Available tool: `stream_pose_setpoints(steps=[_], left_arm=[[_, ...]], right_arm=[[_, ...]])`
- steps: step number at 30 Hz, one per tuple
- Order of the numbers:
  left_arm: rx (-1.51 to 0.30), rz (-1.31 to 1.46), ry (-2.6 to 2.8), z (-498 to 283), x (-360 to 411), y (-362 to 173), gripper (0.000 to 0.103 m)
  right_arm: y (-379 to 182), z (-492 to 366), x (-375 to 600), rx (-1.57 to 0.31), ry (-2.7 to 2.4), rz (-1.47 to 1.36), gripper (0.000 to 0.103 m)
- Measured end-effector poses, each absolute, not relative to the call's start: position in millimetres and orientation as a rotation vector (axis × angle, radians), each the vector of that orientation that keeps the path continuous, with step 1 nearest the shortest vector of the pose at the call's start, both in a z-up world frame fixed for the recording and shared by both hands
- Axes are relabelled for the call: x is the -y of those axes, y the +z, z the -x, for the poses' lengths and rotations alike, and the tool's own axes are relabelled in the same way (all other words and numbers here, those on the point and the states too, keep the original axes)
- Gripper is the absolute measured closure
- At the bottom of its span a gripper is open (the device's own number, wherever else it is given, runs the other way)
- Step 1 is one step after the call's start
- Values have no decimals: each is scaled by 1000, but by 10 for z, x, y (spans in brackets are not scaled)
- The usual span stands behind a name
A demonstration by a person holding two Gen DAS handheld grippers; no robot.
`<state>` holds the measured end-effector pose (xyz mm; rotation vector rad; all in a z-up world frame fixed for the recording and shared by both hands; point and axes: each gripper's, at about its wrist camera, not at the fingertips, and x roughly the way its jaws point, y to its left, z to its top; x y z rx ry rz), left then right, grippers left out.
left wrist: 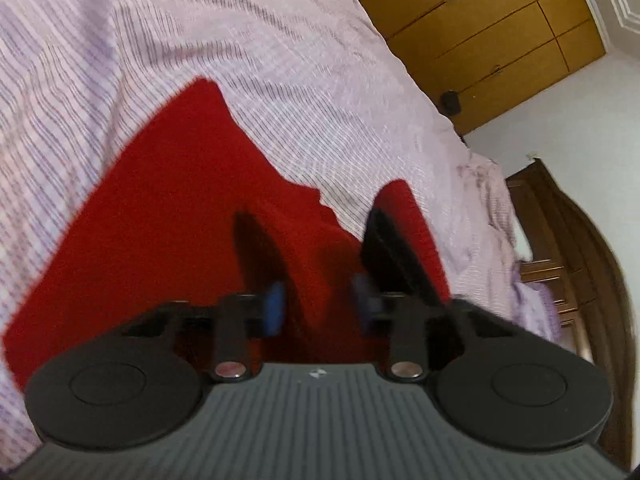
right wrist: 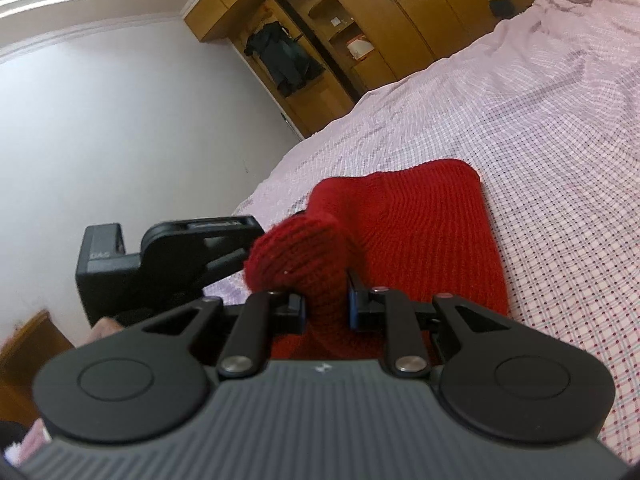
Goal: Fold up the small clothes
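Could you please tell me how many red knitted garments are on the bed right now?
1: the red knitted garment lies on the checked bedspread, one bunched end clamped in the right gripper. The left gripper hovers open over it. Others may lie out of view.

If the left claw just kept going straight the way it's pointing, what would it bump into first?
Most likely the red knitted garment. The left gripper has its fingers spread, and red fabric fills the gap between them right at the tips. Past that lies the pink checked bedspread. The view is blurred, so exact depth is uncertain.
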<state>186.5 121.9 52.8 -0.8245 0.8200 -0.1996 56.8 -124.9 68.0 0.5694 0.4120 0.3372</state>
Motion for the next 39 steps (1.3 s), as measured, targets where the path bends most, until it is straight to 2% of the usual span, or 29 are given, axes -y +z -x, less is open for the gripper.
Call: stream_pose_setpoints(steps=[1,3,10,16,21,26,30,36,39], left_arm=[[-822,822,-200,-1871,-1213,519,89],[-804,783,-213,-1883,-1220,557,92],[-670,683,-238,-1926,-1427,994,93],[-648,580,-244,-2037,-1568,1263,93],[-672,516,-196,-2085,-1888,1161,93],[-753,534,-121,-2097,-2227,783,93],[-783,578,-108,-2068,-2438,561,92],[-754,514,-136,-1883,-2470,694,92],[-730,444,-143,-1743,-2405,850,91]], right_arm=[[689,-565,1238,-408,335,-553,82],[716,-552,1203,-402,333,-519,82],[996,-584,989,-349,360,-397,81],[1126,-692,627,-347,408,-334,82],[1119,-841,210,-372,455,-261,82],[887,-975,-124,-454,488,-191,82],[745,-907,-185,-480,499,-159,80],[806,-792,-165,-491,470,-150,75],[858,-691,-121,-488,468,-173,64]])
